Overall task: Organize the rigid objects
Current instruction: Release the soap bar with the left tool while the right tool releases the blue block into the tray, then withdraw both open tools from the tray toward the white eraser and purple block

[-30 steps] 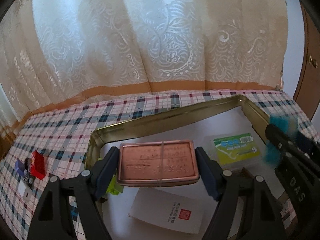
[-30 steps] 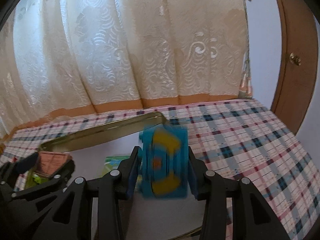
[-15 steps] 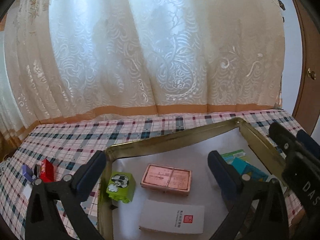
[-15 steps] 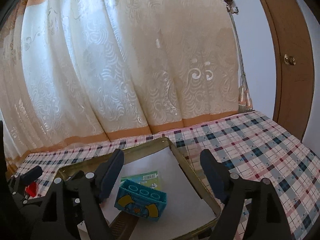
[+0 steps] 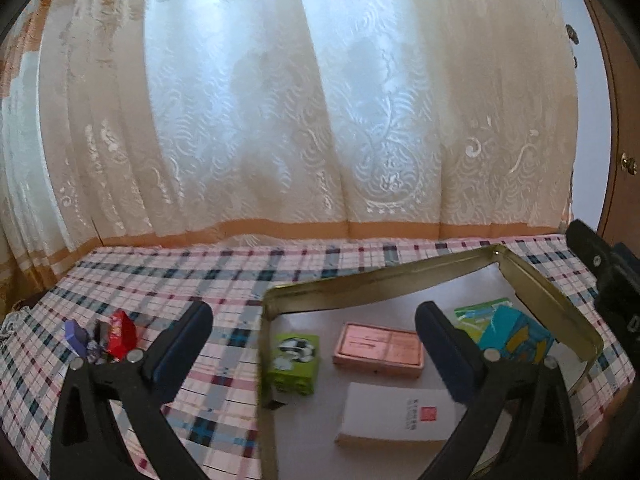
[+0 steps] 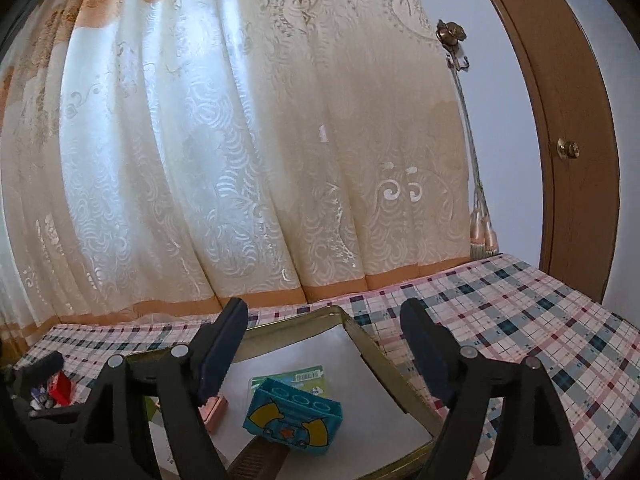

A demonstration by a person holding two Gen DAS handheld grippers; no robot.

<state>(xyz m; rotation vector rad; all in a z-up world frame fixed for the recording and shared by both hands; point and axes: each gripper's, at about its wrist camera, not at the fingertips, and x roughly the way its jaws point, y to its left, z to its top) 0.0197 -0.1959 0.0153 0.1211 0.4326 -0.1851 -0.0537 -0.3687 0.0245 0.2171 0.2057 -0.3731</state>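
We see the left gripper [image 5: 314,334] with its jaws spread wide and nothing between the pads. The right gripper [image 6: 324,354] is released too, also empty. Both hang above a shallow golden tin tray [image 5: 372,280] on the checked tablecloth [image 5: 224,280].

Inside the tray lie 5 things: a green block [image 5: 295,362] by the left wall, a pink flat tin [image 5: 379,346] just beside it, a white card box [image 5: 400,414] nearer to us, and a blue block [image 6: 294,420] that sits partly on a green packet [image 6: 302,376] near the right wall. Outside the tray, far left on the cloth, is a small heap with a red piece [image 5: 122,334]; the other pieces are perhaps toys, too small to tell.
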